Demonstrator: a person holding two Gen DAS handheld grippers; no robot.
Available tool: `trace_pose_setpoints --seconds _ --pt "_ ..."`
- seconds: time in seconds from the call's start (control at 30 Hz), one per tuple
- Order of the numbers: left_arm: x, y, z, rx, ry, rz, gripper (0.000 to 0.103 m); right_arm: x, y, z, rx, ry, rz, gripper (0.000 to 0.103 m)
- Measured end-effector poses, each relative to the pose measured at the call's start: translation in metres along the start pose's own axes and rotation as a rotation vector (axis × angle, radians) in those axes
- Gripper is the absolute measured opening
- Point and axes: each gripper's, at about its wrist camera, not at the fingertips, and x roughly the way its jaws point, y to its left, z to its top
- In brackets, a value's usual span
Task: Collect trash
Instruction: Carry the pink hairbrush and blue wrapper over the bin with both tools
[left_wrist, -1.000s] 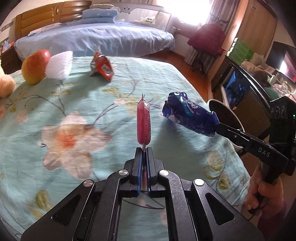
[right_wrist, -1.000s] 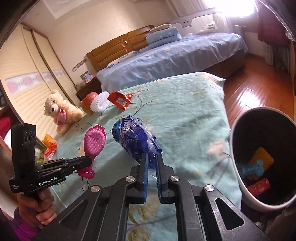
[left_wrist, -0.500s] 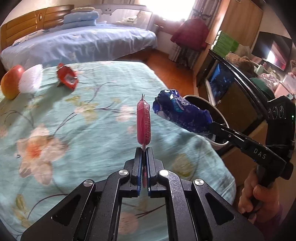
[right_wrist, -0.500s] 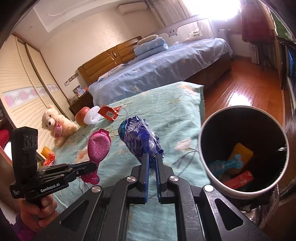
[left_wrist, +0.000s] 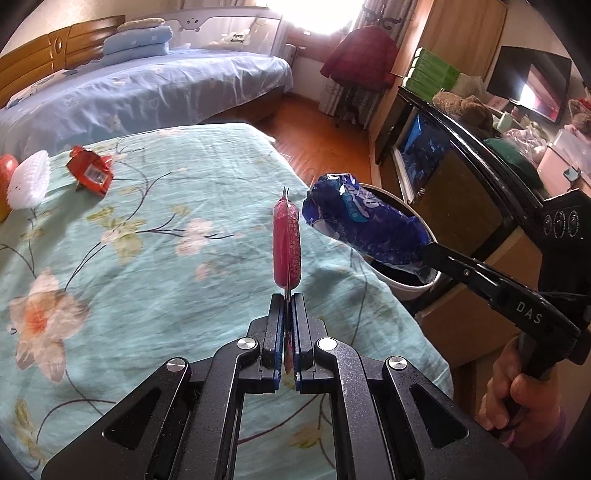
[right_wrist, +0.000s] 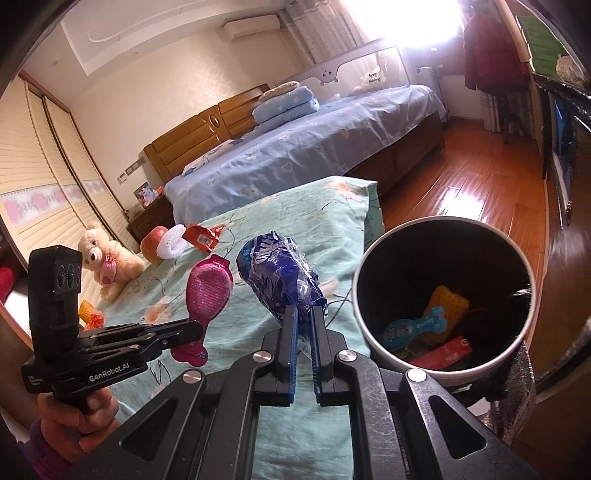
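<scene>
Floral-sheeted bed (right_wrist: 295, 229) carries the work; the bin (right_wrist: 443, 225) stands off its right edge, mouth open, several scraps already at the bottom. Right hand-held gripper (right_wrist: 303, 314) is clamped on a crumpled blue wrapper (right_wrist: 277, 277), held in the air near the bin rim, not yet over the opening. Left hand-held gripper (left_wrist: 288, 299) is clamped on the handle of a pink brush (left_wrist: 287, 243), also aloft. Step judged: carry to the bin. Next move calls for bringing the wrapper over the mouth, then releasing. Red packet (left_wrist: 90, 171) remains on the sheet.
</scene>
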Motion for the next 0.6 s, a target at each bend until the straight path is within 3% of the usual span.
trace_pose_setpoints --seconds 0.6 --pt "0.012 -0.038 0.012 0.071 0.01 -0.032 0.003 -0.026 -0.026 -0.002 0.044 -0.04 -0.056 0.006"
